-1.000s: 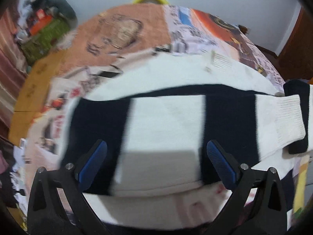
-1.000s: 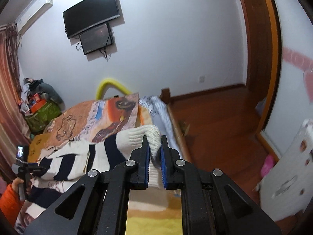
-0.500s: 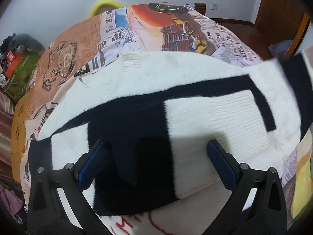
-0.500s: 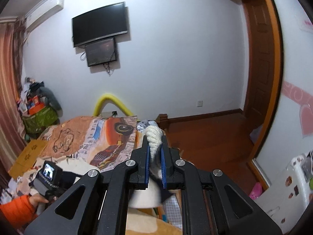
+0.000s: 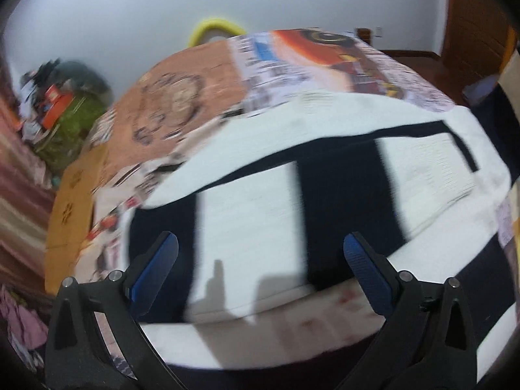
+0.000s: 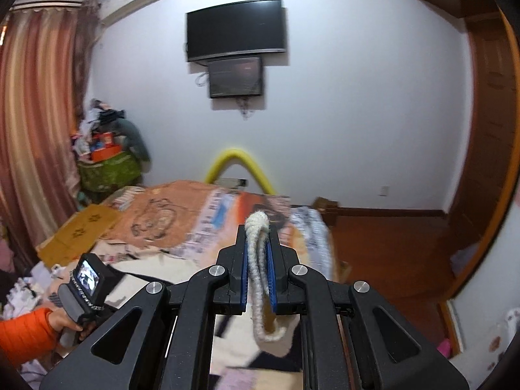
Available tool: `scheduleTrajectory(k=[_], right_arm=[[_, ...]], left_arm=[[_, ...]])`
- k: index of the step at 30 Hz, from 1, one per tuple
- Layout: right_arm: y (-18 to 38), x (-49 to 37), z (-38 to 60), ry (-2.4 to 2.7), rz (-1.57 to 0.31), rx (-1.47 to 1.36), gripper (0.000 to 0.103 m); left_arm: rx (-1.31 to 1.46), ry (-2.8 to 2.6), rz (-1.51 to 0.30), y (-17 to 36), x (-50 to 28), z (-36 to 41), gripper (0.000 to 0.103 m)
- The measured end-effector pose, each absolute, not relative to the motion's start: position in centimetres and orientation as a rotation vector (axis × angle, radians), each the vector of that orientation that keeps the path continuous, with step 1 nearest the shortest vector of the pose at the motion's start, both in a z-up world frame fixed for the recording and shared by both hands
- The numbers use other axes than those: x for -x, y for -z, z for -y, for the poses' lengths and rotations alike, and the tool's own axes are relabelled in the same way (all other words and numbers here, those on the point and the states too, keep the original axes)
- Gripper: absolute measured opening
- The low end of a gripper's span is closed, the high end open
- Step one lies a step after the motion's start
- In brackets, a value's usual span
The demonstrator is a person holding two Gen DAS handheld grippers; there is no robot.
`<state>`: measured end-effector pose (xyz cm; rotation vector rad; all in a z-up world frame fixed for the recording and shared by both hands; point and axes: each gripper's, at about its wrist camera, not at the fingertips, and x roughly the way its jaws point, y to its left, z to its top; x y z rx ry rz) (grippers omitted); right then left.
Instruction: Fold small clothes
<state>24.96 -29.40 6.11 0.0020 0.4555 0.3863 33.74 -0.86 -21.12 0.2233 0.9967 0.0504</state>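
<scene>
A white and navy striped knit sweater [image 5: 260, 208] lies spread on the bed, with one sleeve [image 5: 422, 169] folded across its body. My left gripper [image 5: 258, 253] is open and empty, hovering just above the sweater's near part. My right gripper [image 6: 258, 243] is shut on a ribbed white cuff [image 6: 256, 224] of the sweater and holds it lifted above the bed; the knit hangs down in a loop below the jaws. The left gripper's handle and camera [image 6: 86, 279] show at the lower left of the right wrist view.
The bed has a printed cover [image 5: 182, 97] in orange and newsprint patterns. A yellow foam arch [image 6: 239, 165] stands at the bed's far end. A cluttered pile [image 6: 107, 149] sits by the curtain. Wooden floor [image 6: 390, 237] and a door frame lie to the right.
My right gripper has lifted higher with the cuff in it. My left gripper has shifted over the sweater, staying open. The sleeve now lies folded across the body.
</scene>
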Motion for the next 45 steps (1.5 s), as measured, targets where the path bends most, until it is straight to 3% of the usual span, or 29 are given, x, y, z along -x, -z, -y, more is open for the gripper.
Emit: scheduleTrajectory(k=[9,16,25,28,33,39,45], right_arm=[[-5.7,-27.0,18.4,-0.592,-0.486,0.039,0.009],[-3.8,-28.3,9.0,-0.75,-0.538,0.049,0.009],[7.2,-30.0,-2.5,-0.884,-0.797,0.055,0.009],[9.7,-30.0,-4.5,-0.888,-0.884,0.1,0.015],[9.2,-28.9,-2.6,-0.893,-0.876,0.135,0.039],[6.8,-28.8,4.3,-0.798,-0.774,0.142,0.05],[7.1,-28.7,12.7,-0.603,-0.743,0.208,0.05]], left_arm=[[-0.052,-0.214,-0.94,18.6,-29.3,-12.1,0.103],[-0.007,-0.24,-0.896,17.4,-25.2,-16.4,0.103],[-0.035,-0.249,-0.904,18.0,-22.0,-17.7,0.103],[-0.031,-0.256,-0.927,18.6,-22.4,-17.8,0.103],[-0.004,-0.239,-0.939,18.9,-23.5,-17.2,0.103],[0.038,-0.203,-0.954,19.5,-25.9,-16.2,0.103],[0.156,-0.192,-1.002,21.0,-29.2,-16.6,0.103]])
